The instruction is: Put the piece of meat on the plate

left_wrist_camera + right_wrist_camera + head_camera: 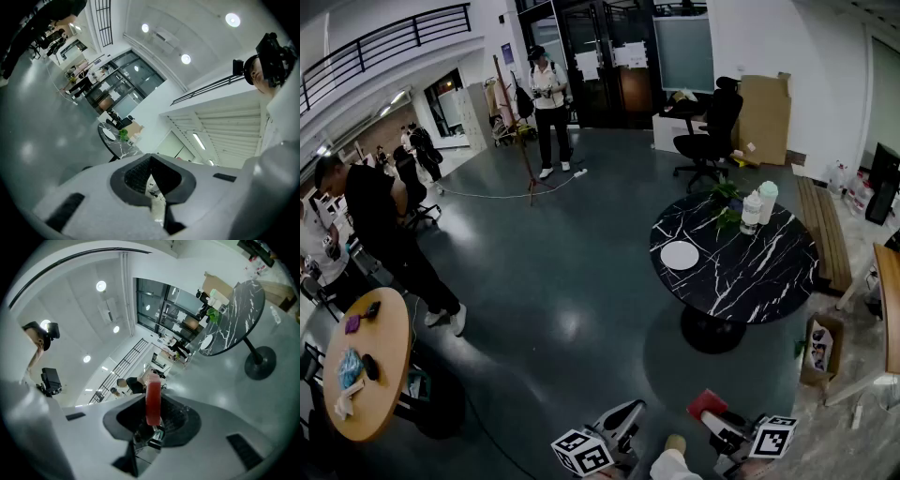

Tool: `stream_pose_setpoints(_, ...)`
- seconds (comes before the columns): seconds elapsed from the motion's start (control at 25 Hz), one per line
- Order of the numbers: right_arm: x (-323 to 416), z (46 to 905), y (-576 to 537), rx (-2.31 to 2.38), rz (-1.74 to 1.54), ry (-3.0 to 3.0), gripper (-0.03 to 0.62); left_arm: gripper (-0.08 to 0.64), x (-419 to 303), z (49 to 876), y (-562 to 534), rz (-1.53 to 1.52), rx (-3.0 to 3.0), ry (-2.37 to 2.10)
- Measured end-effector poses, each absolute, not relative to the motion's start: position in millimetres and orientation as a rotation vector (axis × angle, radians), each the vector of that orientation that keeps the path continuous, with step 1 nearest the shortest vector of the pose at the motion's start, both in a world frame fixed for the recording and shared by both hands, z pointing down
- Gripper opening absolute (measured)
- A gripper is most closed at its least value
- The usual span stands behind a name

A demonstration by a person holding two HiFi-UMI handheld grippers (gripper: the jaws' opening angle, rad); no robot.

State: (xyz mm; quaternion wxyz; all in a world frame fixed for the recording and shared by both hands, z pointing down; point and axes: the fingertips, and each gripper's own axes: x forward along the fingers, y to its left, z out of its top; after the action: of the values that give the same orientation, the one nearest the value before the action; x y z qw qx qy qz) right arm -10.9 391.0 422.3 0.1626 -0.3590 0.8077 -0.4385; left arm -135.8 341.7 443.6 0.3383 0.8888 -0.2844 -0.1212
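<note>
A white plate (680,255) lies on the near-left part of a round black marble table (750,277), far ahead across the floor. My right gripper (710,411) is at the bottom edge of the head view, shut on a flat red piece of meat (706,403). In the right gripper view the meat (153,399) stands on edge between the dark pads, with the plate (206,342) small in the distance. My left gripper (628,412) is beside it at the bottom, and its jaws (151,176) meet with nothing between them. The plate (108,134) shows far off in the left gripper view.
A green plant (727,202) and two white bottles (759,204) stand at the back of the marble table. A wooden bench (825,234) is on its right, an office chair (708,131) behind it. A round wooden table (380,347) and a person in black (389,234) are on the left.
</note>
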Motion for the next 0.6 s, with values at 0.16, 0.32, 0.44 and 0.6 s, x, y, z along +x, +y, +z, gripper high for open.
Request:
stream_pose_setpoints(0.16,2,415,353,-0.992,-1.238,2.322,0.088,0.008,-124,435,300,-0.327,2.331,-0.762)
stream_pose_setpoints(0.32,18,410,317,-0.97,-1.222,2.336,0.087,0.008,-102,425,262,-0.342,2.355,-0.753)
stream_pose_setpoints(0.44,32,407,295,-0.972,-1.212,2.326,0.087,0.008,-83,422,243,-0.329,2.363,-0.735)
stream_pose_setpoints(0.6,46,411,277,-0.96,-1.214,2.335,0.087,0.008,-69,420,227,-0.328,2.376,-0.742)
